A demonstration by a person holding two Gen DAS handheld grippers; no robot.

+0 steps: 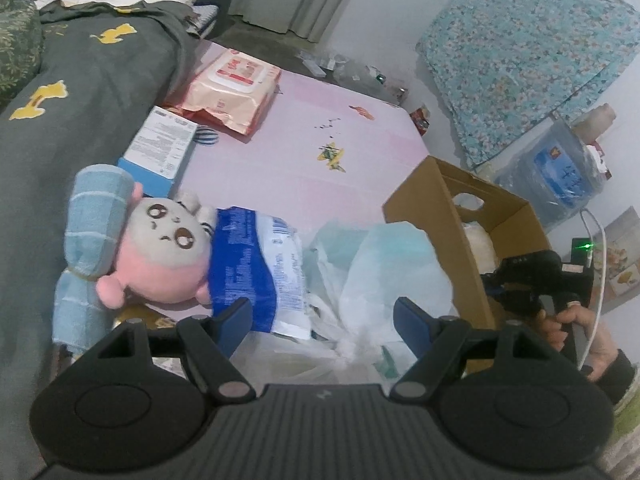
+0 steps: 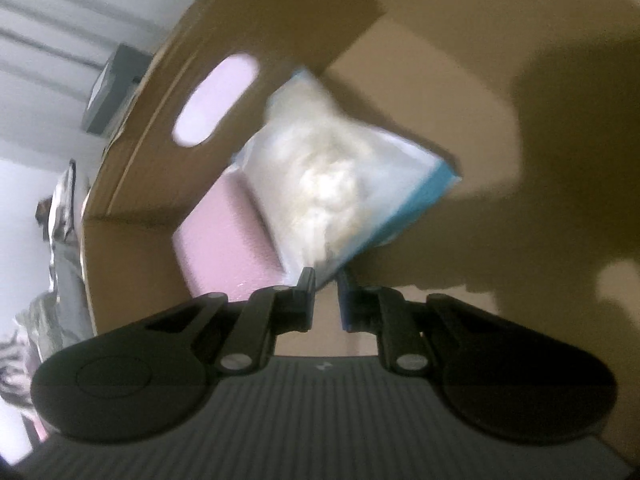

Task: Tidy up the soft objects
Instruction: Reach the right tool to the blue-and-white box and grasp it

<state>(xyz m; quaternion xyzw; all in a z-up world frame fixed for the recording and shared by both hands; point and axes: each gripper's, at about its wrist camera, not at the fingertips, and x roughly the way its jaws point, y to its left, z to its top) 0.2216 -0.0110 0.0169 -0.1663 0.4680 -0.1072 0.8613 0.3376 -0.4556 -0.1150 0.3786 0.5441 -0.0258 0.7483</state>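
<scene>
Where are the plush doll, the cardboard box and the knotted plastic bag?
plush doll [image 1: 168,236], left wrist view, on its face.
cardboard box [image 1: 428,204], left wrist view, on its near outer wall.
knotted plastic bag [image 1: 396,264], left wrist view, on its bulging white side.

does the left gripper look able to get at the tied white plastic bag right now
Probably yes. The left gripper is open, with the white plastic bag and its knot lying directly between and ahead of its fingers, nothing on top; the cardboard box stands beside it.

Black ribbed left gripper [image 1: 322,318] with blue-padded fingers [image 1: 412,320], silver pivot screws; dark cuff [image 1: 618,376] at the wrist
</scene>
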